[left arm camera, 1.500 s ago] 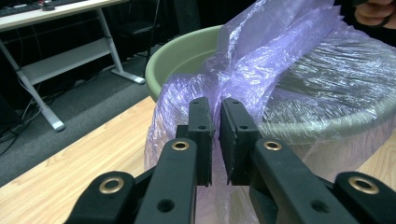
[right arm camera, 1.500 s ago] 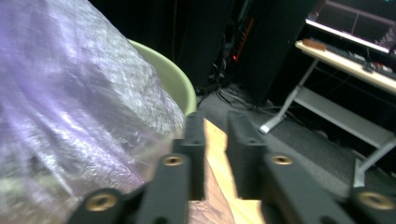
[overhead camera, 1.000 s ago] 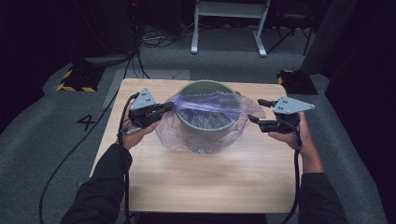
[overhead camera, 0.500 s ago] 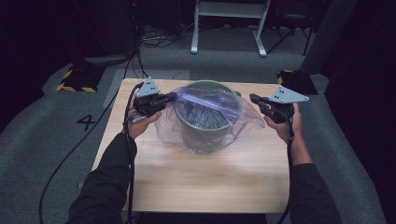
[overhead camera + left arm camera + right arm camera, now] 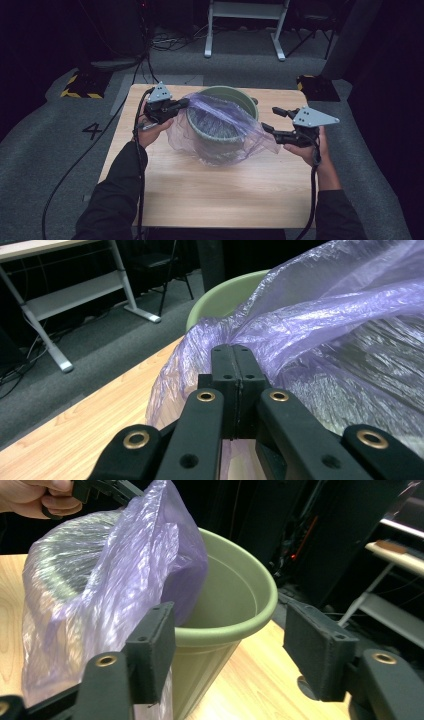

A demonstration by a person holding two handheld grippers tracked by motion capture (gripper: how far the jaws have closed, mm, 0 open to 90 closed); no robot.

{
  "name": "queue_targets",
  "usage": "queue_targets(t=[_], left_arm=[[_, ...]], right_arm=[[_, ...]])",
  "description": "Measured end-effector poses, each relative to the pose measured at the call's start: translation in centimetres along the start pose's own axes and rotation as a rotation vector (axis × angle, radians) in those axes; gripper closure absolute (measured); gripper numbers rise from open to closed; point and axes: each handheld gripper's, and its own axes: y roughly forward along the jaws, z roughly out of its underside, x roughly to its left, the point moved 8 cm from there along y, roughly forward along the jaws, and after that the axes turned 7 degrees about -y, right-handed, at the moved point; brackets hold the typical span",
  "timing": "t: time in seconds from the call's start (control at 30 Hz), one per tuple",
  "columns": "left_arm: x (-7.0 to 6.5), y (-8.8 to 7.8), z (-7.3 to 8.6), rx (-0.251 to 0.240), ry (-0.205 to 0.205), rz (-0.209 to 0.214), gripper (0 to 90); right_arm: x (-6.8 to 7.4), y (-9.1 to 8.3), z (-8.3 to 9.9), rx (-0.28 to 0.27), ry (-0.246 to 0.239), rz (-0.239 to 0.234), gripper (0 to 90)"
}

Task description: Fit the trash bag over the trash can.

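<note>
While my left gripper (image 5: 184, 103) keeps its jaws pressed flat together on a fold of the purple plastic bag (image 5: 220, 122), the film stretches from that pinch across the mouth of the green bucket (image 5: 235, 95). From the left gripper view I see the two black pads meeting with the crinkled film (image 5: 320, 335) caught between them, just beside the bucket's pale rim (image 5: 225, 292). My right gripper (image 5: 270, 120) has just been opening; its jaws now stand wide apart, with nothing pressed between them. From the right gripper view, its left pad sits against loose film (image 5: 100, 595) hanging down the bucket's outer wall, while the right pad hangs free in the air past the rim (image 5: 235, 625). The bucket stands upright on the desk (image 5: 215, 195), toward the far edge and about midway between the left and right edges, with the bag draped over its near and left sides and the far-right part of the rim bare.
</note>
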Motion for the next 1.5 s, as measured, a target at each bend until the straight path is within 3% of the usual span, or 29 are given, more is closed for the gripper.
queue_targets(t=[0.07, 0.2, 0.3, 0.37, 0.47, 0.57, 0.63, 0.73, 0.83, 0.93, 1.07, 1.2, 1.27, 1.33, 1.47, 1.5], left_arm=[[0.0, 0.0, 0.0, 0.001, 0.002, -0.002, 89.9], [0.1, 0.0, 0.1, 0.007, -0.002, -0.006, 89.9], [0.3, 0.1, 0.3, 0.022, -0.004, -0.013, 89.9], [0.3, 0.1, 0.4, 0.026, -0.007, -0.016, 89.9], [0.3, 0.1, 0.4, 0.030, -0.002, -0.023, 89.9], [0.4, 0.2, 0.4, 0.032, -0.001, -0.023, 89.9], [0.5, 0.3, 0.4, 0.035, -0.001, -0.023, 89.9], [0.7, 0.5, 0.6, 0.041, 0.001, -0.026, 89.9], [0.9, 0.8, 0.7, 0.046, 0.004, -0.031, 89.9], [1.1, 1.2, 0.6, 0.052, -0.001, -0.032, 89.9], [1.3, 1.7, 0.4, 0.061, 0.002, -0.029, 89.8], [1.6, 2.8, 0.4, 0.077, -0.004, -0.027, 89.8], [1.7, 3.3, 0.6, 0.087, -0.013, -0.025, 89.8], [1.9, 4.1, 1.1, 0.105, -0.029, -0.020, 89.7], [2.0, 5.1, 1.7, 0.123, -0.046, -0.009, 89.3], [2.0, 5.4, 1.8, 0.127, -0.048, -0.009, 89.1]], right_arm=[[0.2, -0.9, -0.2, -0.018, -0.012, 0.029, 37.0], [1.3, -3.1, -1.3, -0.086, -0.041, 0.025, 39.4], [2.6, -4.0, -2.0, -0.111, -0.066, -0.005, 40.8], [4.1, -4.1, -2.4, -0.125, -0.095, -0.071, 41.1], [5.8, -3.2, -2.3, -0.083, -0.151, -0.127, 39.6], [6.0, -1.5, -1.5, -0.026, -0.172, -0.122, 36.7], [5.6, -0.6, -0.8, 0.011, -0.180, -0.092, 38.8], [4.4, 0.8, 0.6, 0.089, -0.218, -0.001, 69.5], [3.8, 1.2, 0.9, 0.099, -0.221, 0.025, 86.7], [2.6, 1.0, 0.3, 0.043, -0.157, 0.040, 90.0], [0.0, 0.7, -0.7, -0.052, -0.015, 0.066, 90.0], [-2.3, 1.6, -0.7, -0.074, 0.115, 0.088, 90.0], [-3.3, 2.6, -0.3, -0.046, 0.152, 0.101, 90.0], [-4.1, 3.8, 0.8, 0.023, 0.187, 0.119, 90.0], [-5.4, 6.0, 3.0, 0.094, 0.327, 0.119, 90.0], [-5.5, 6.3, 3.3, 0.103, 0.339, 0.119, 90.0]])
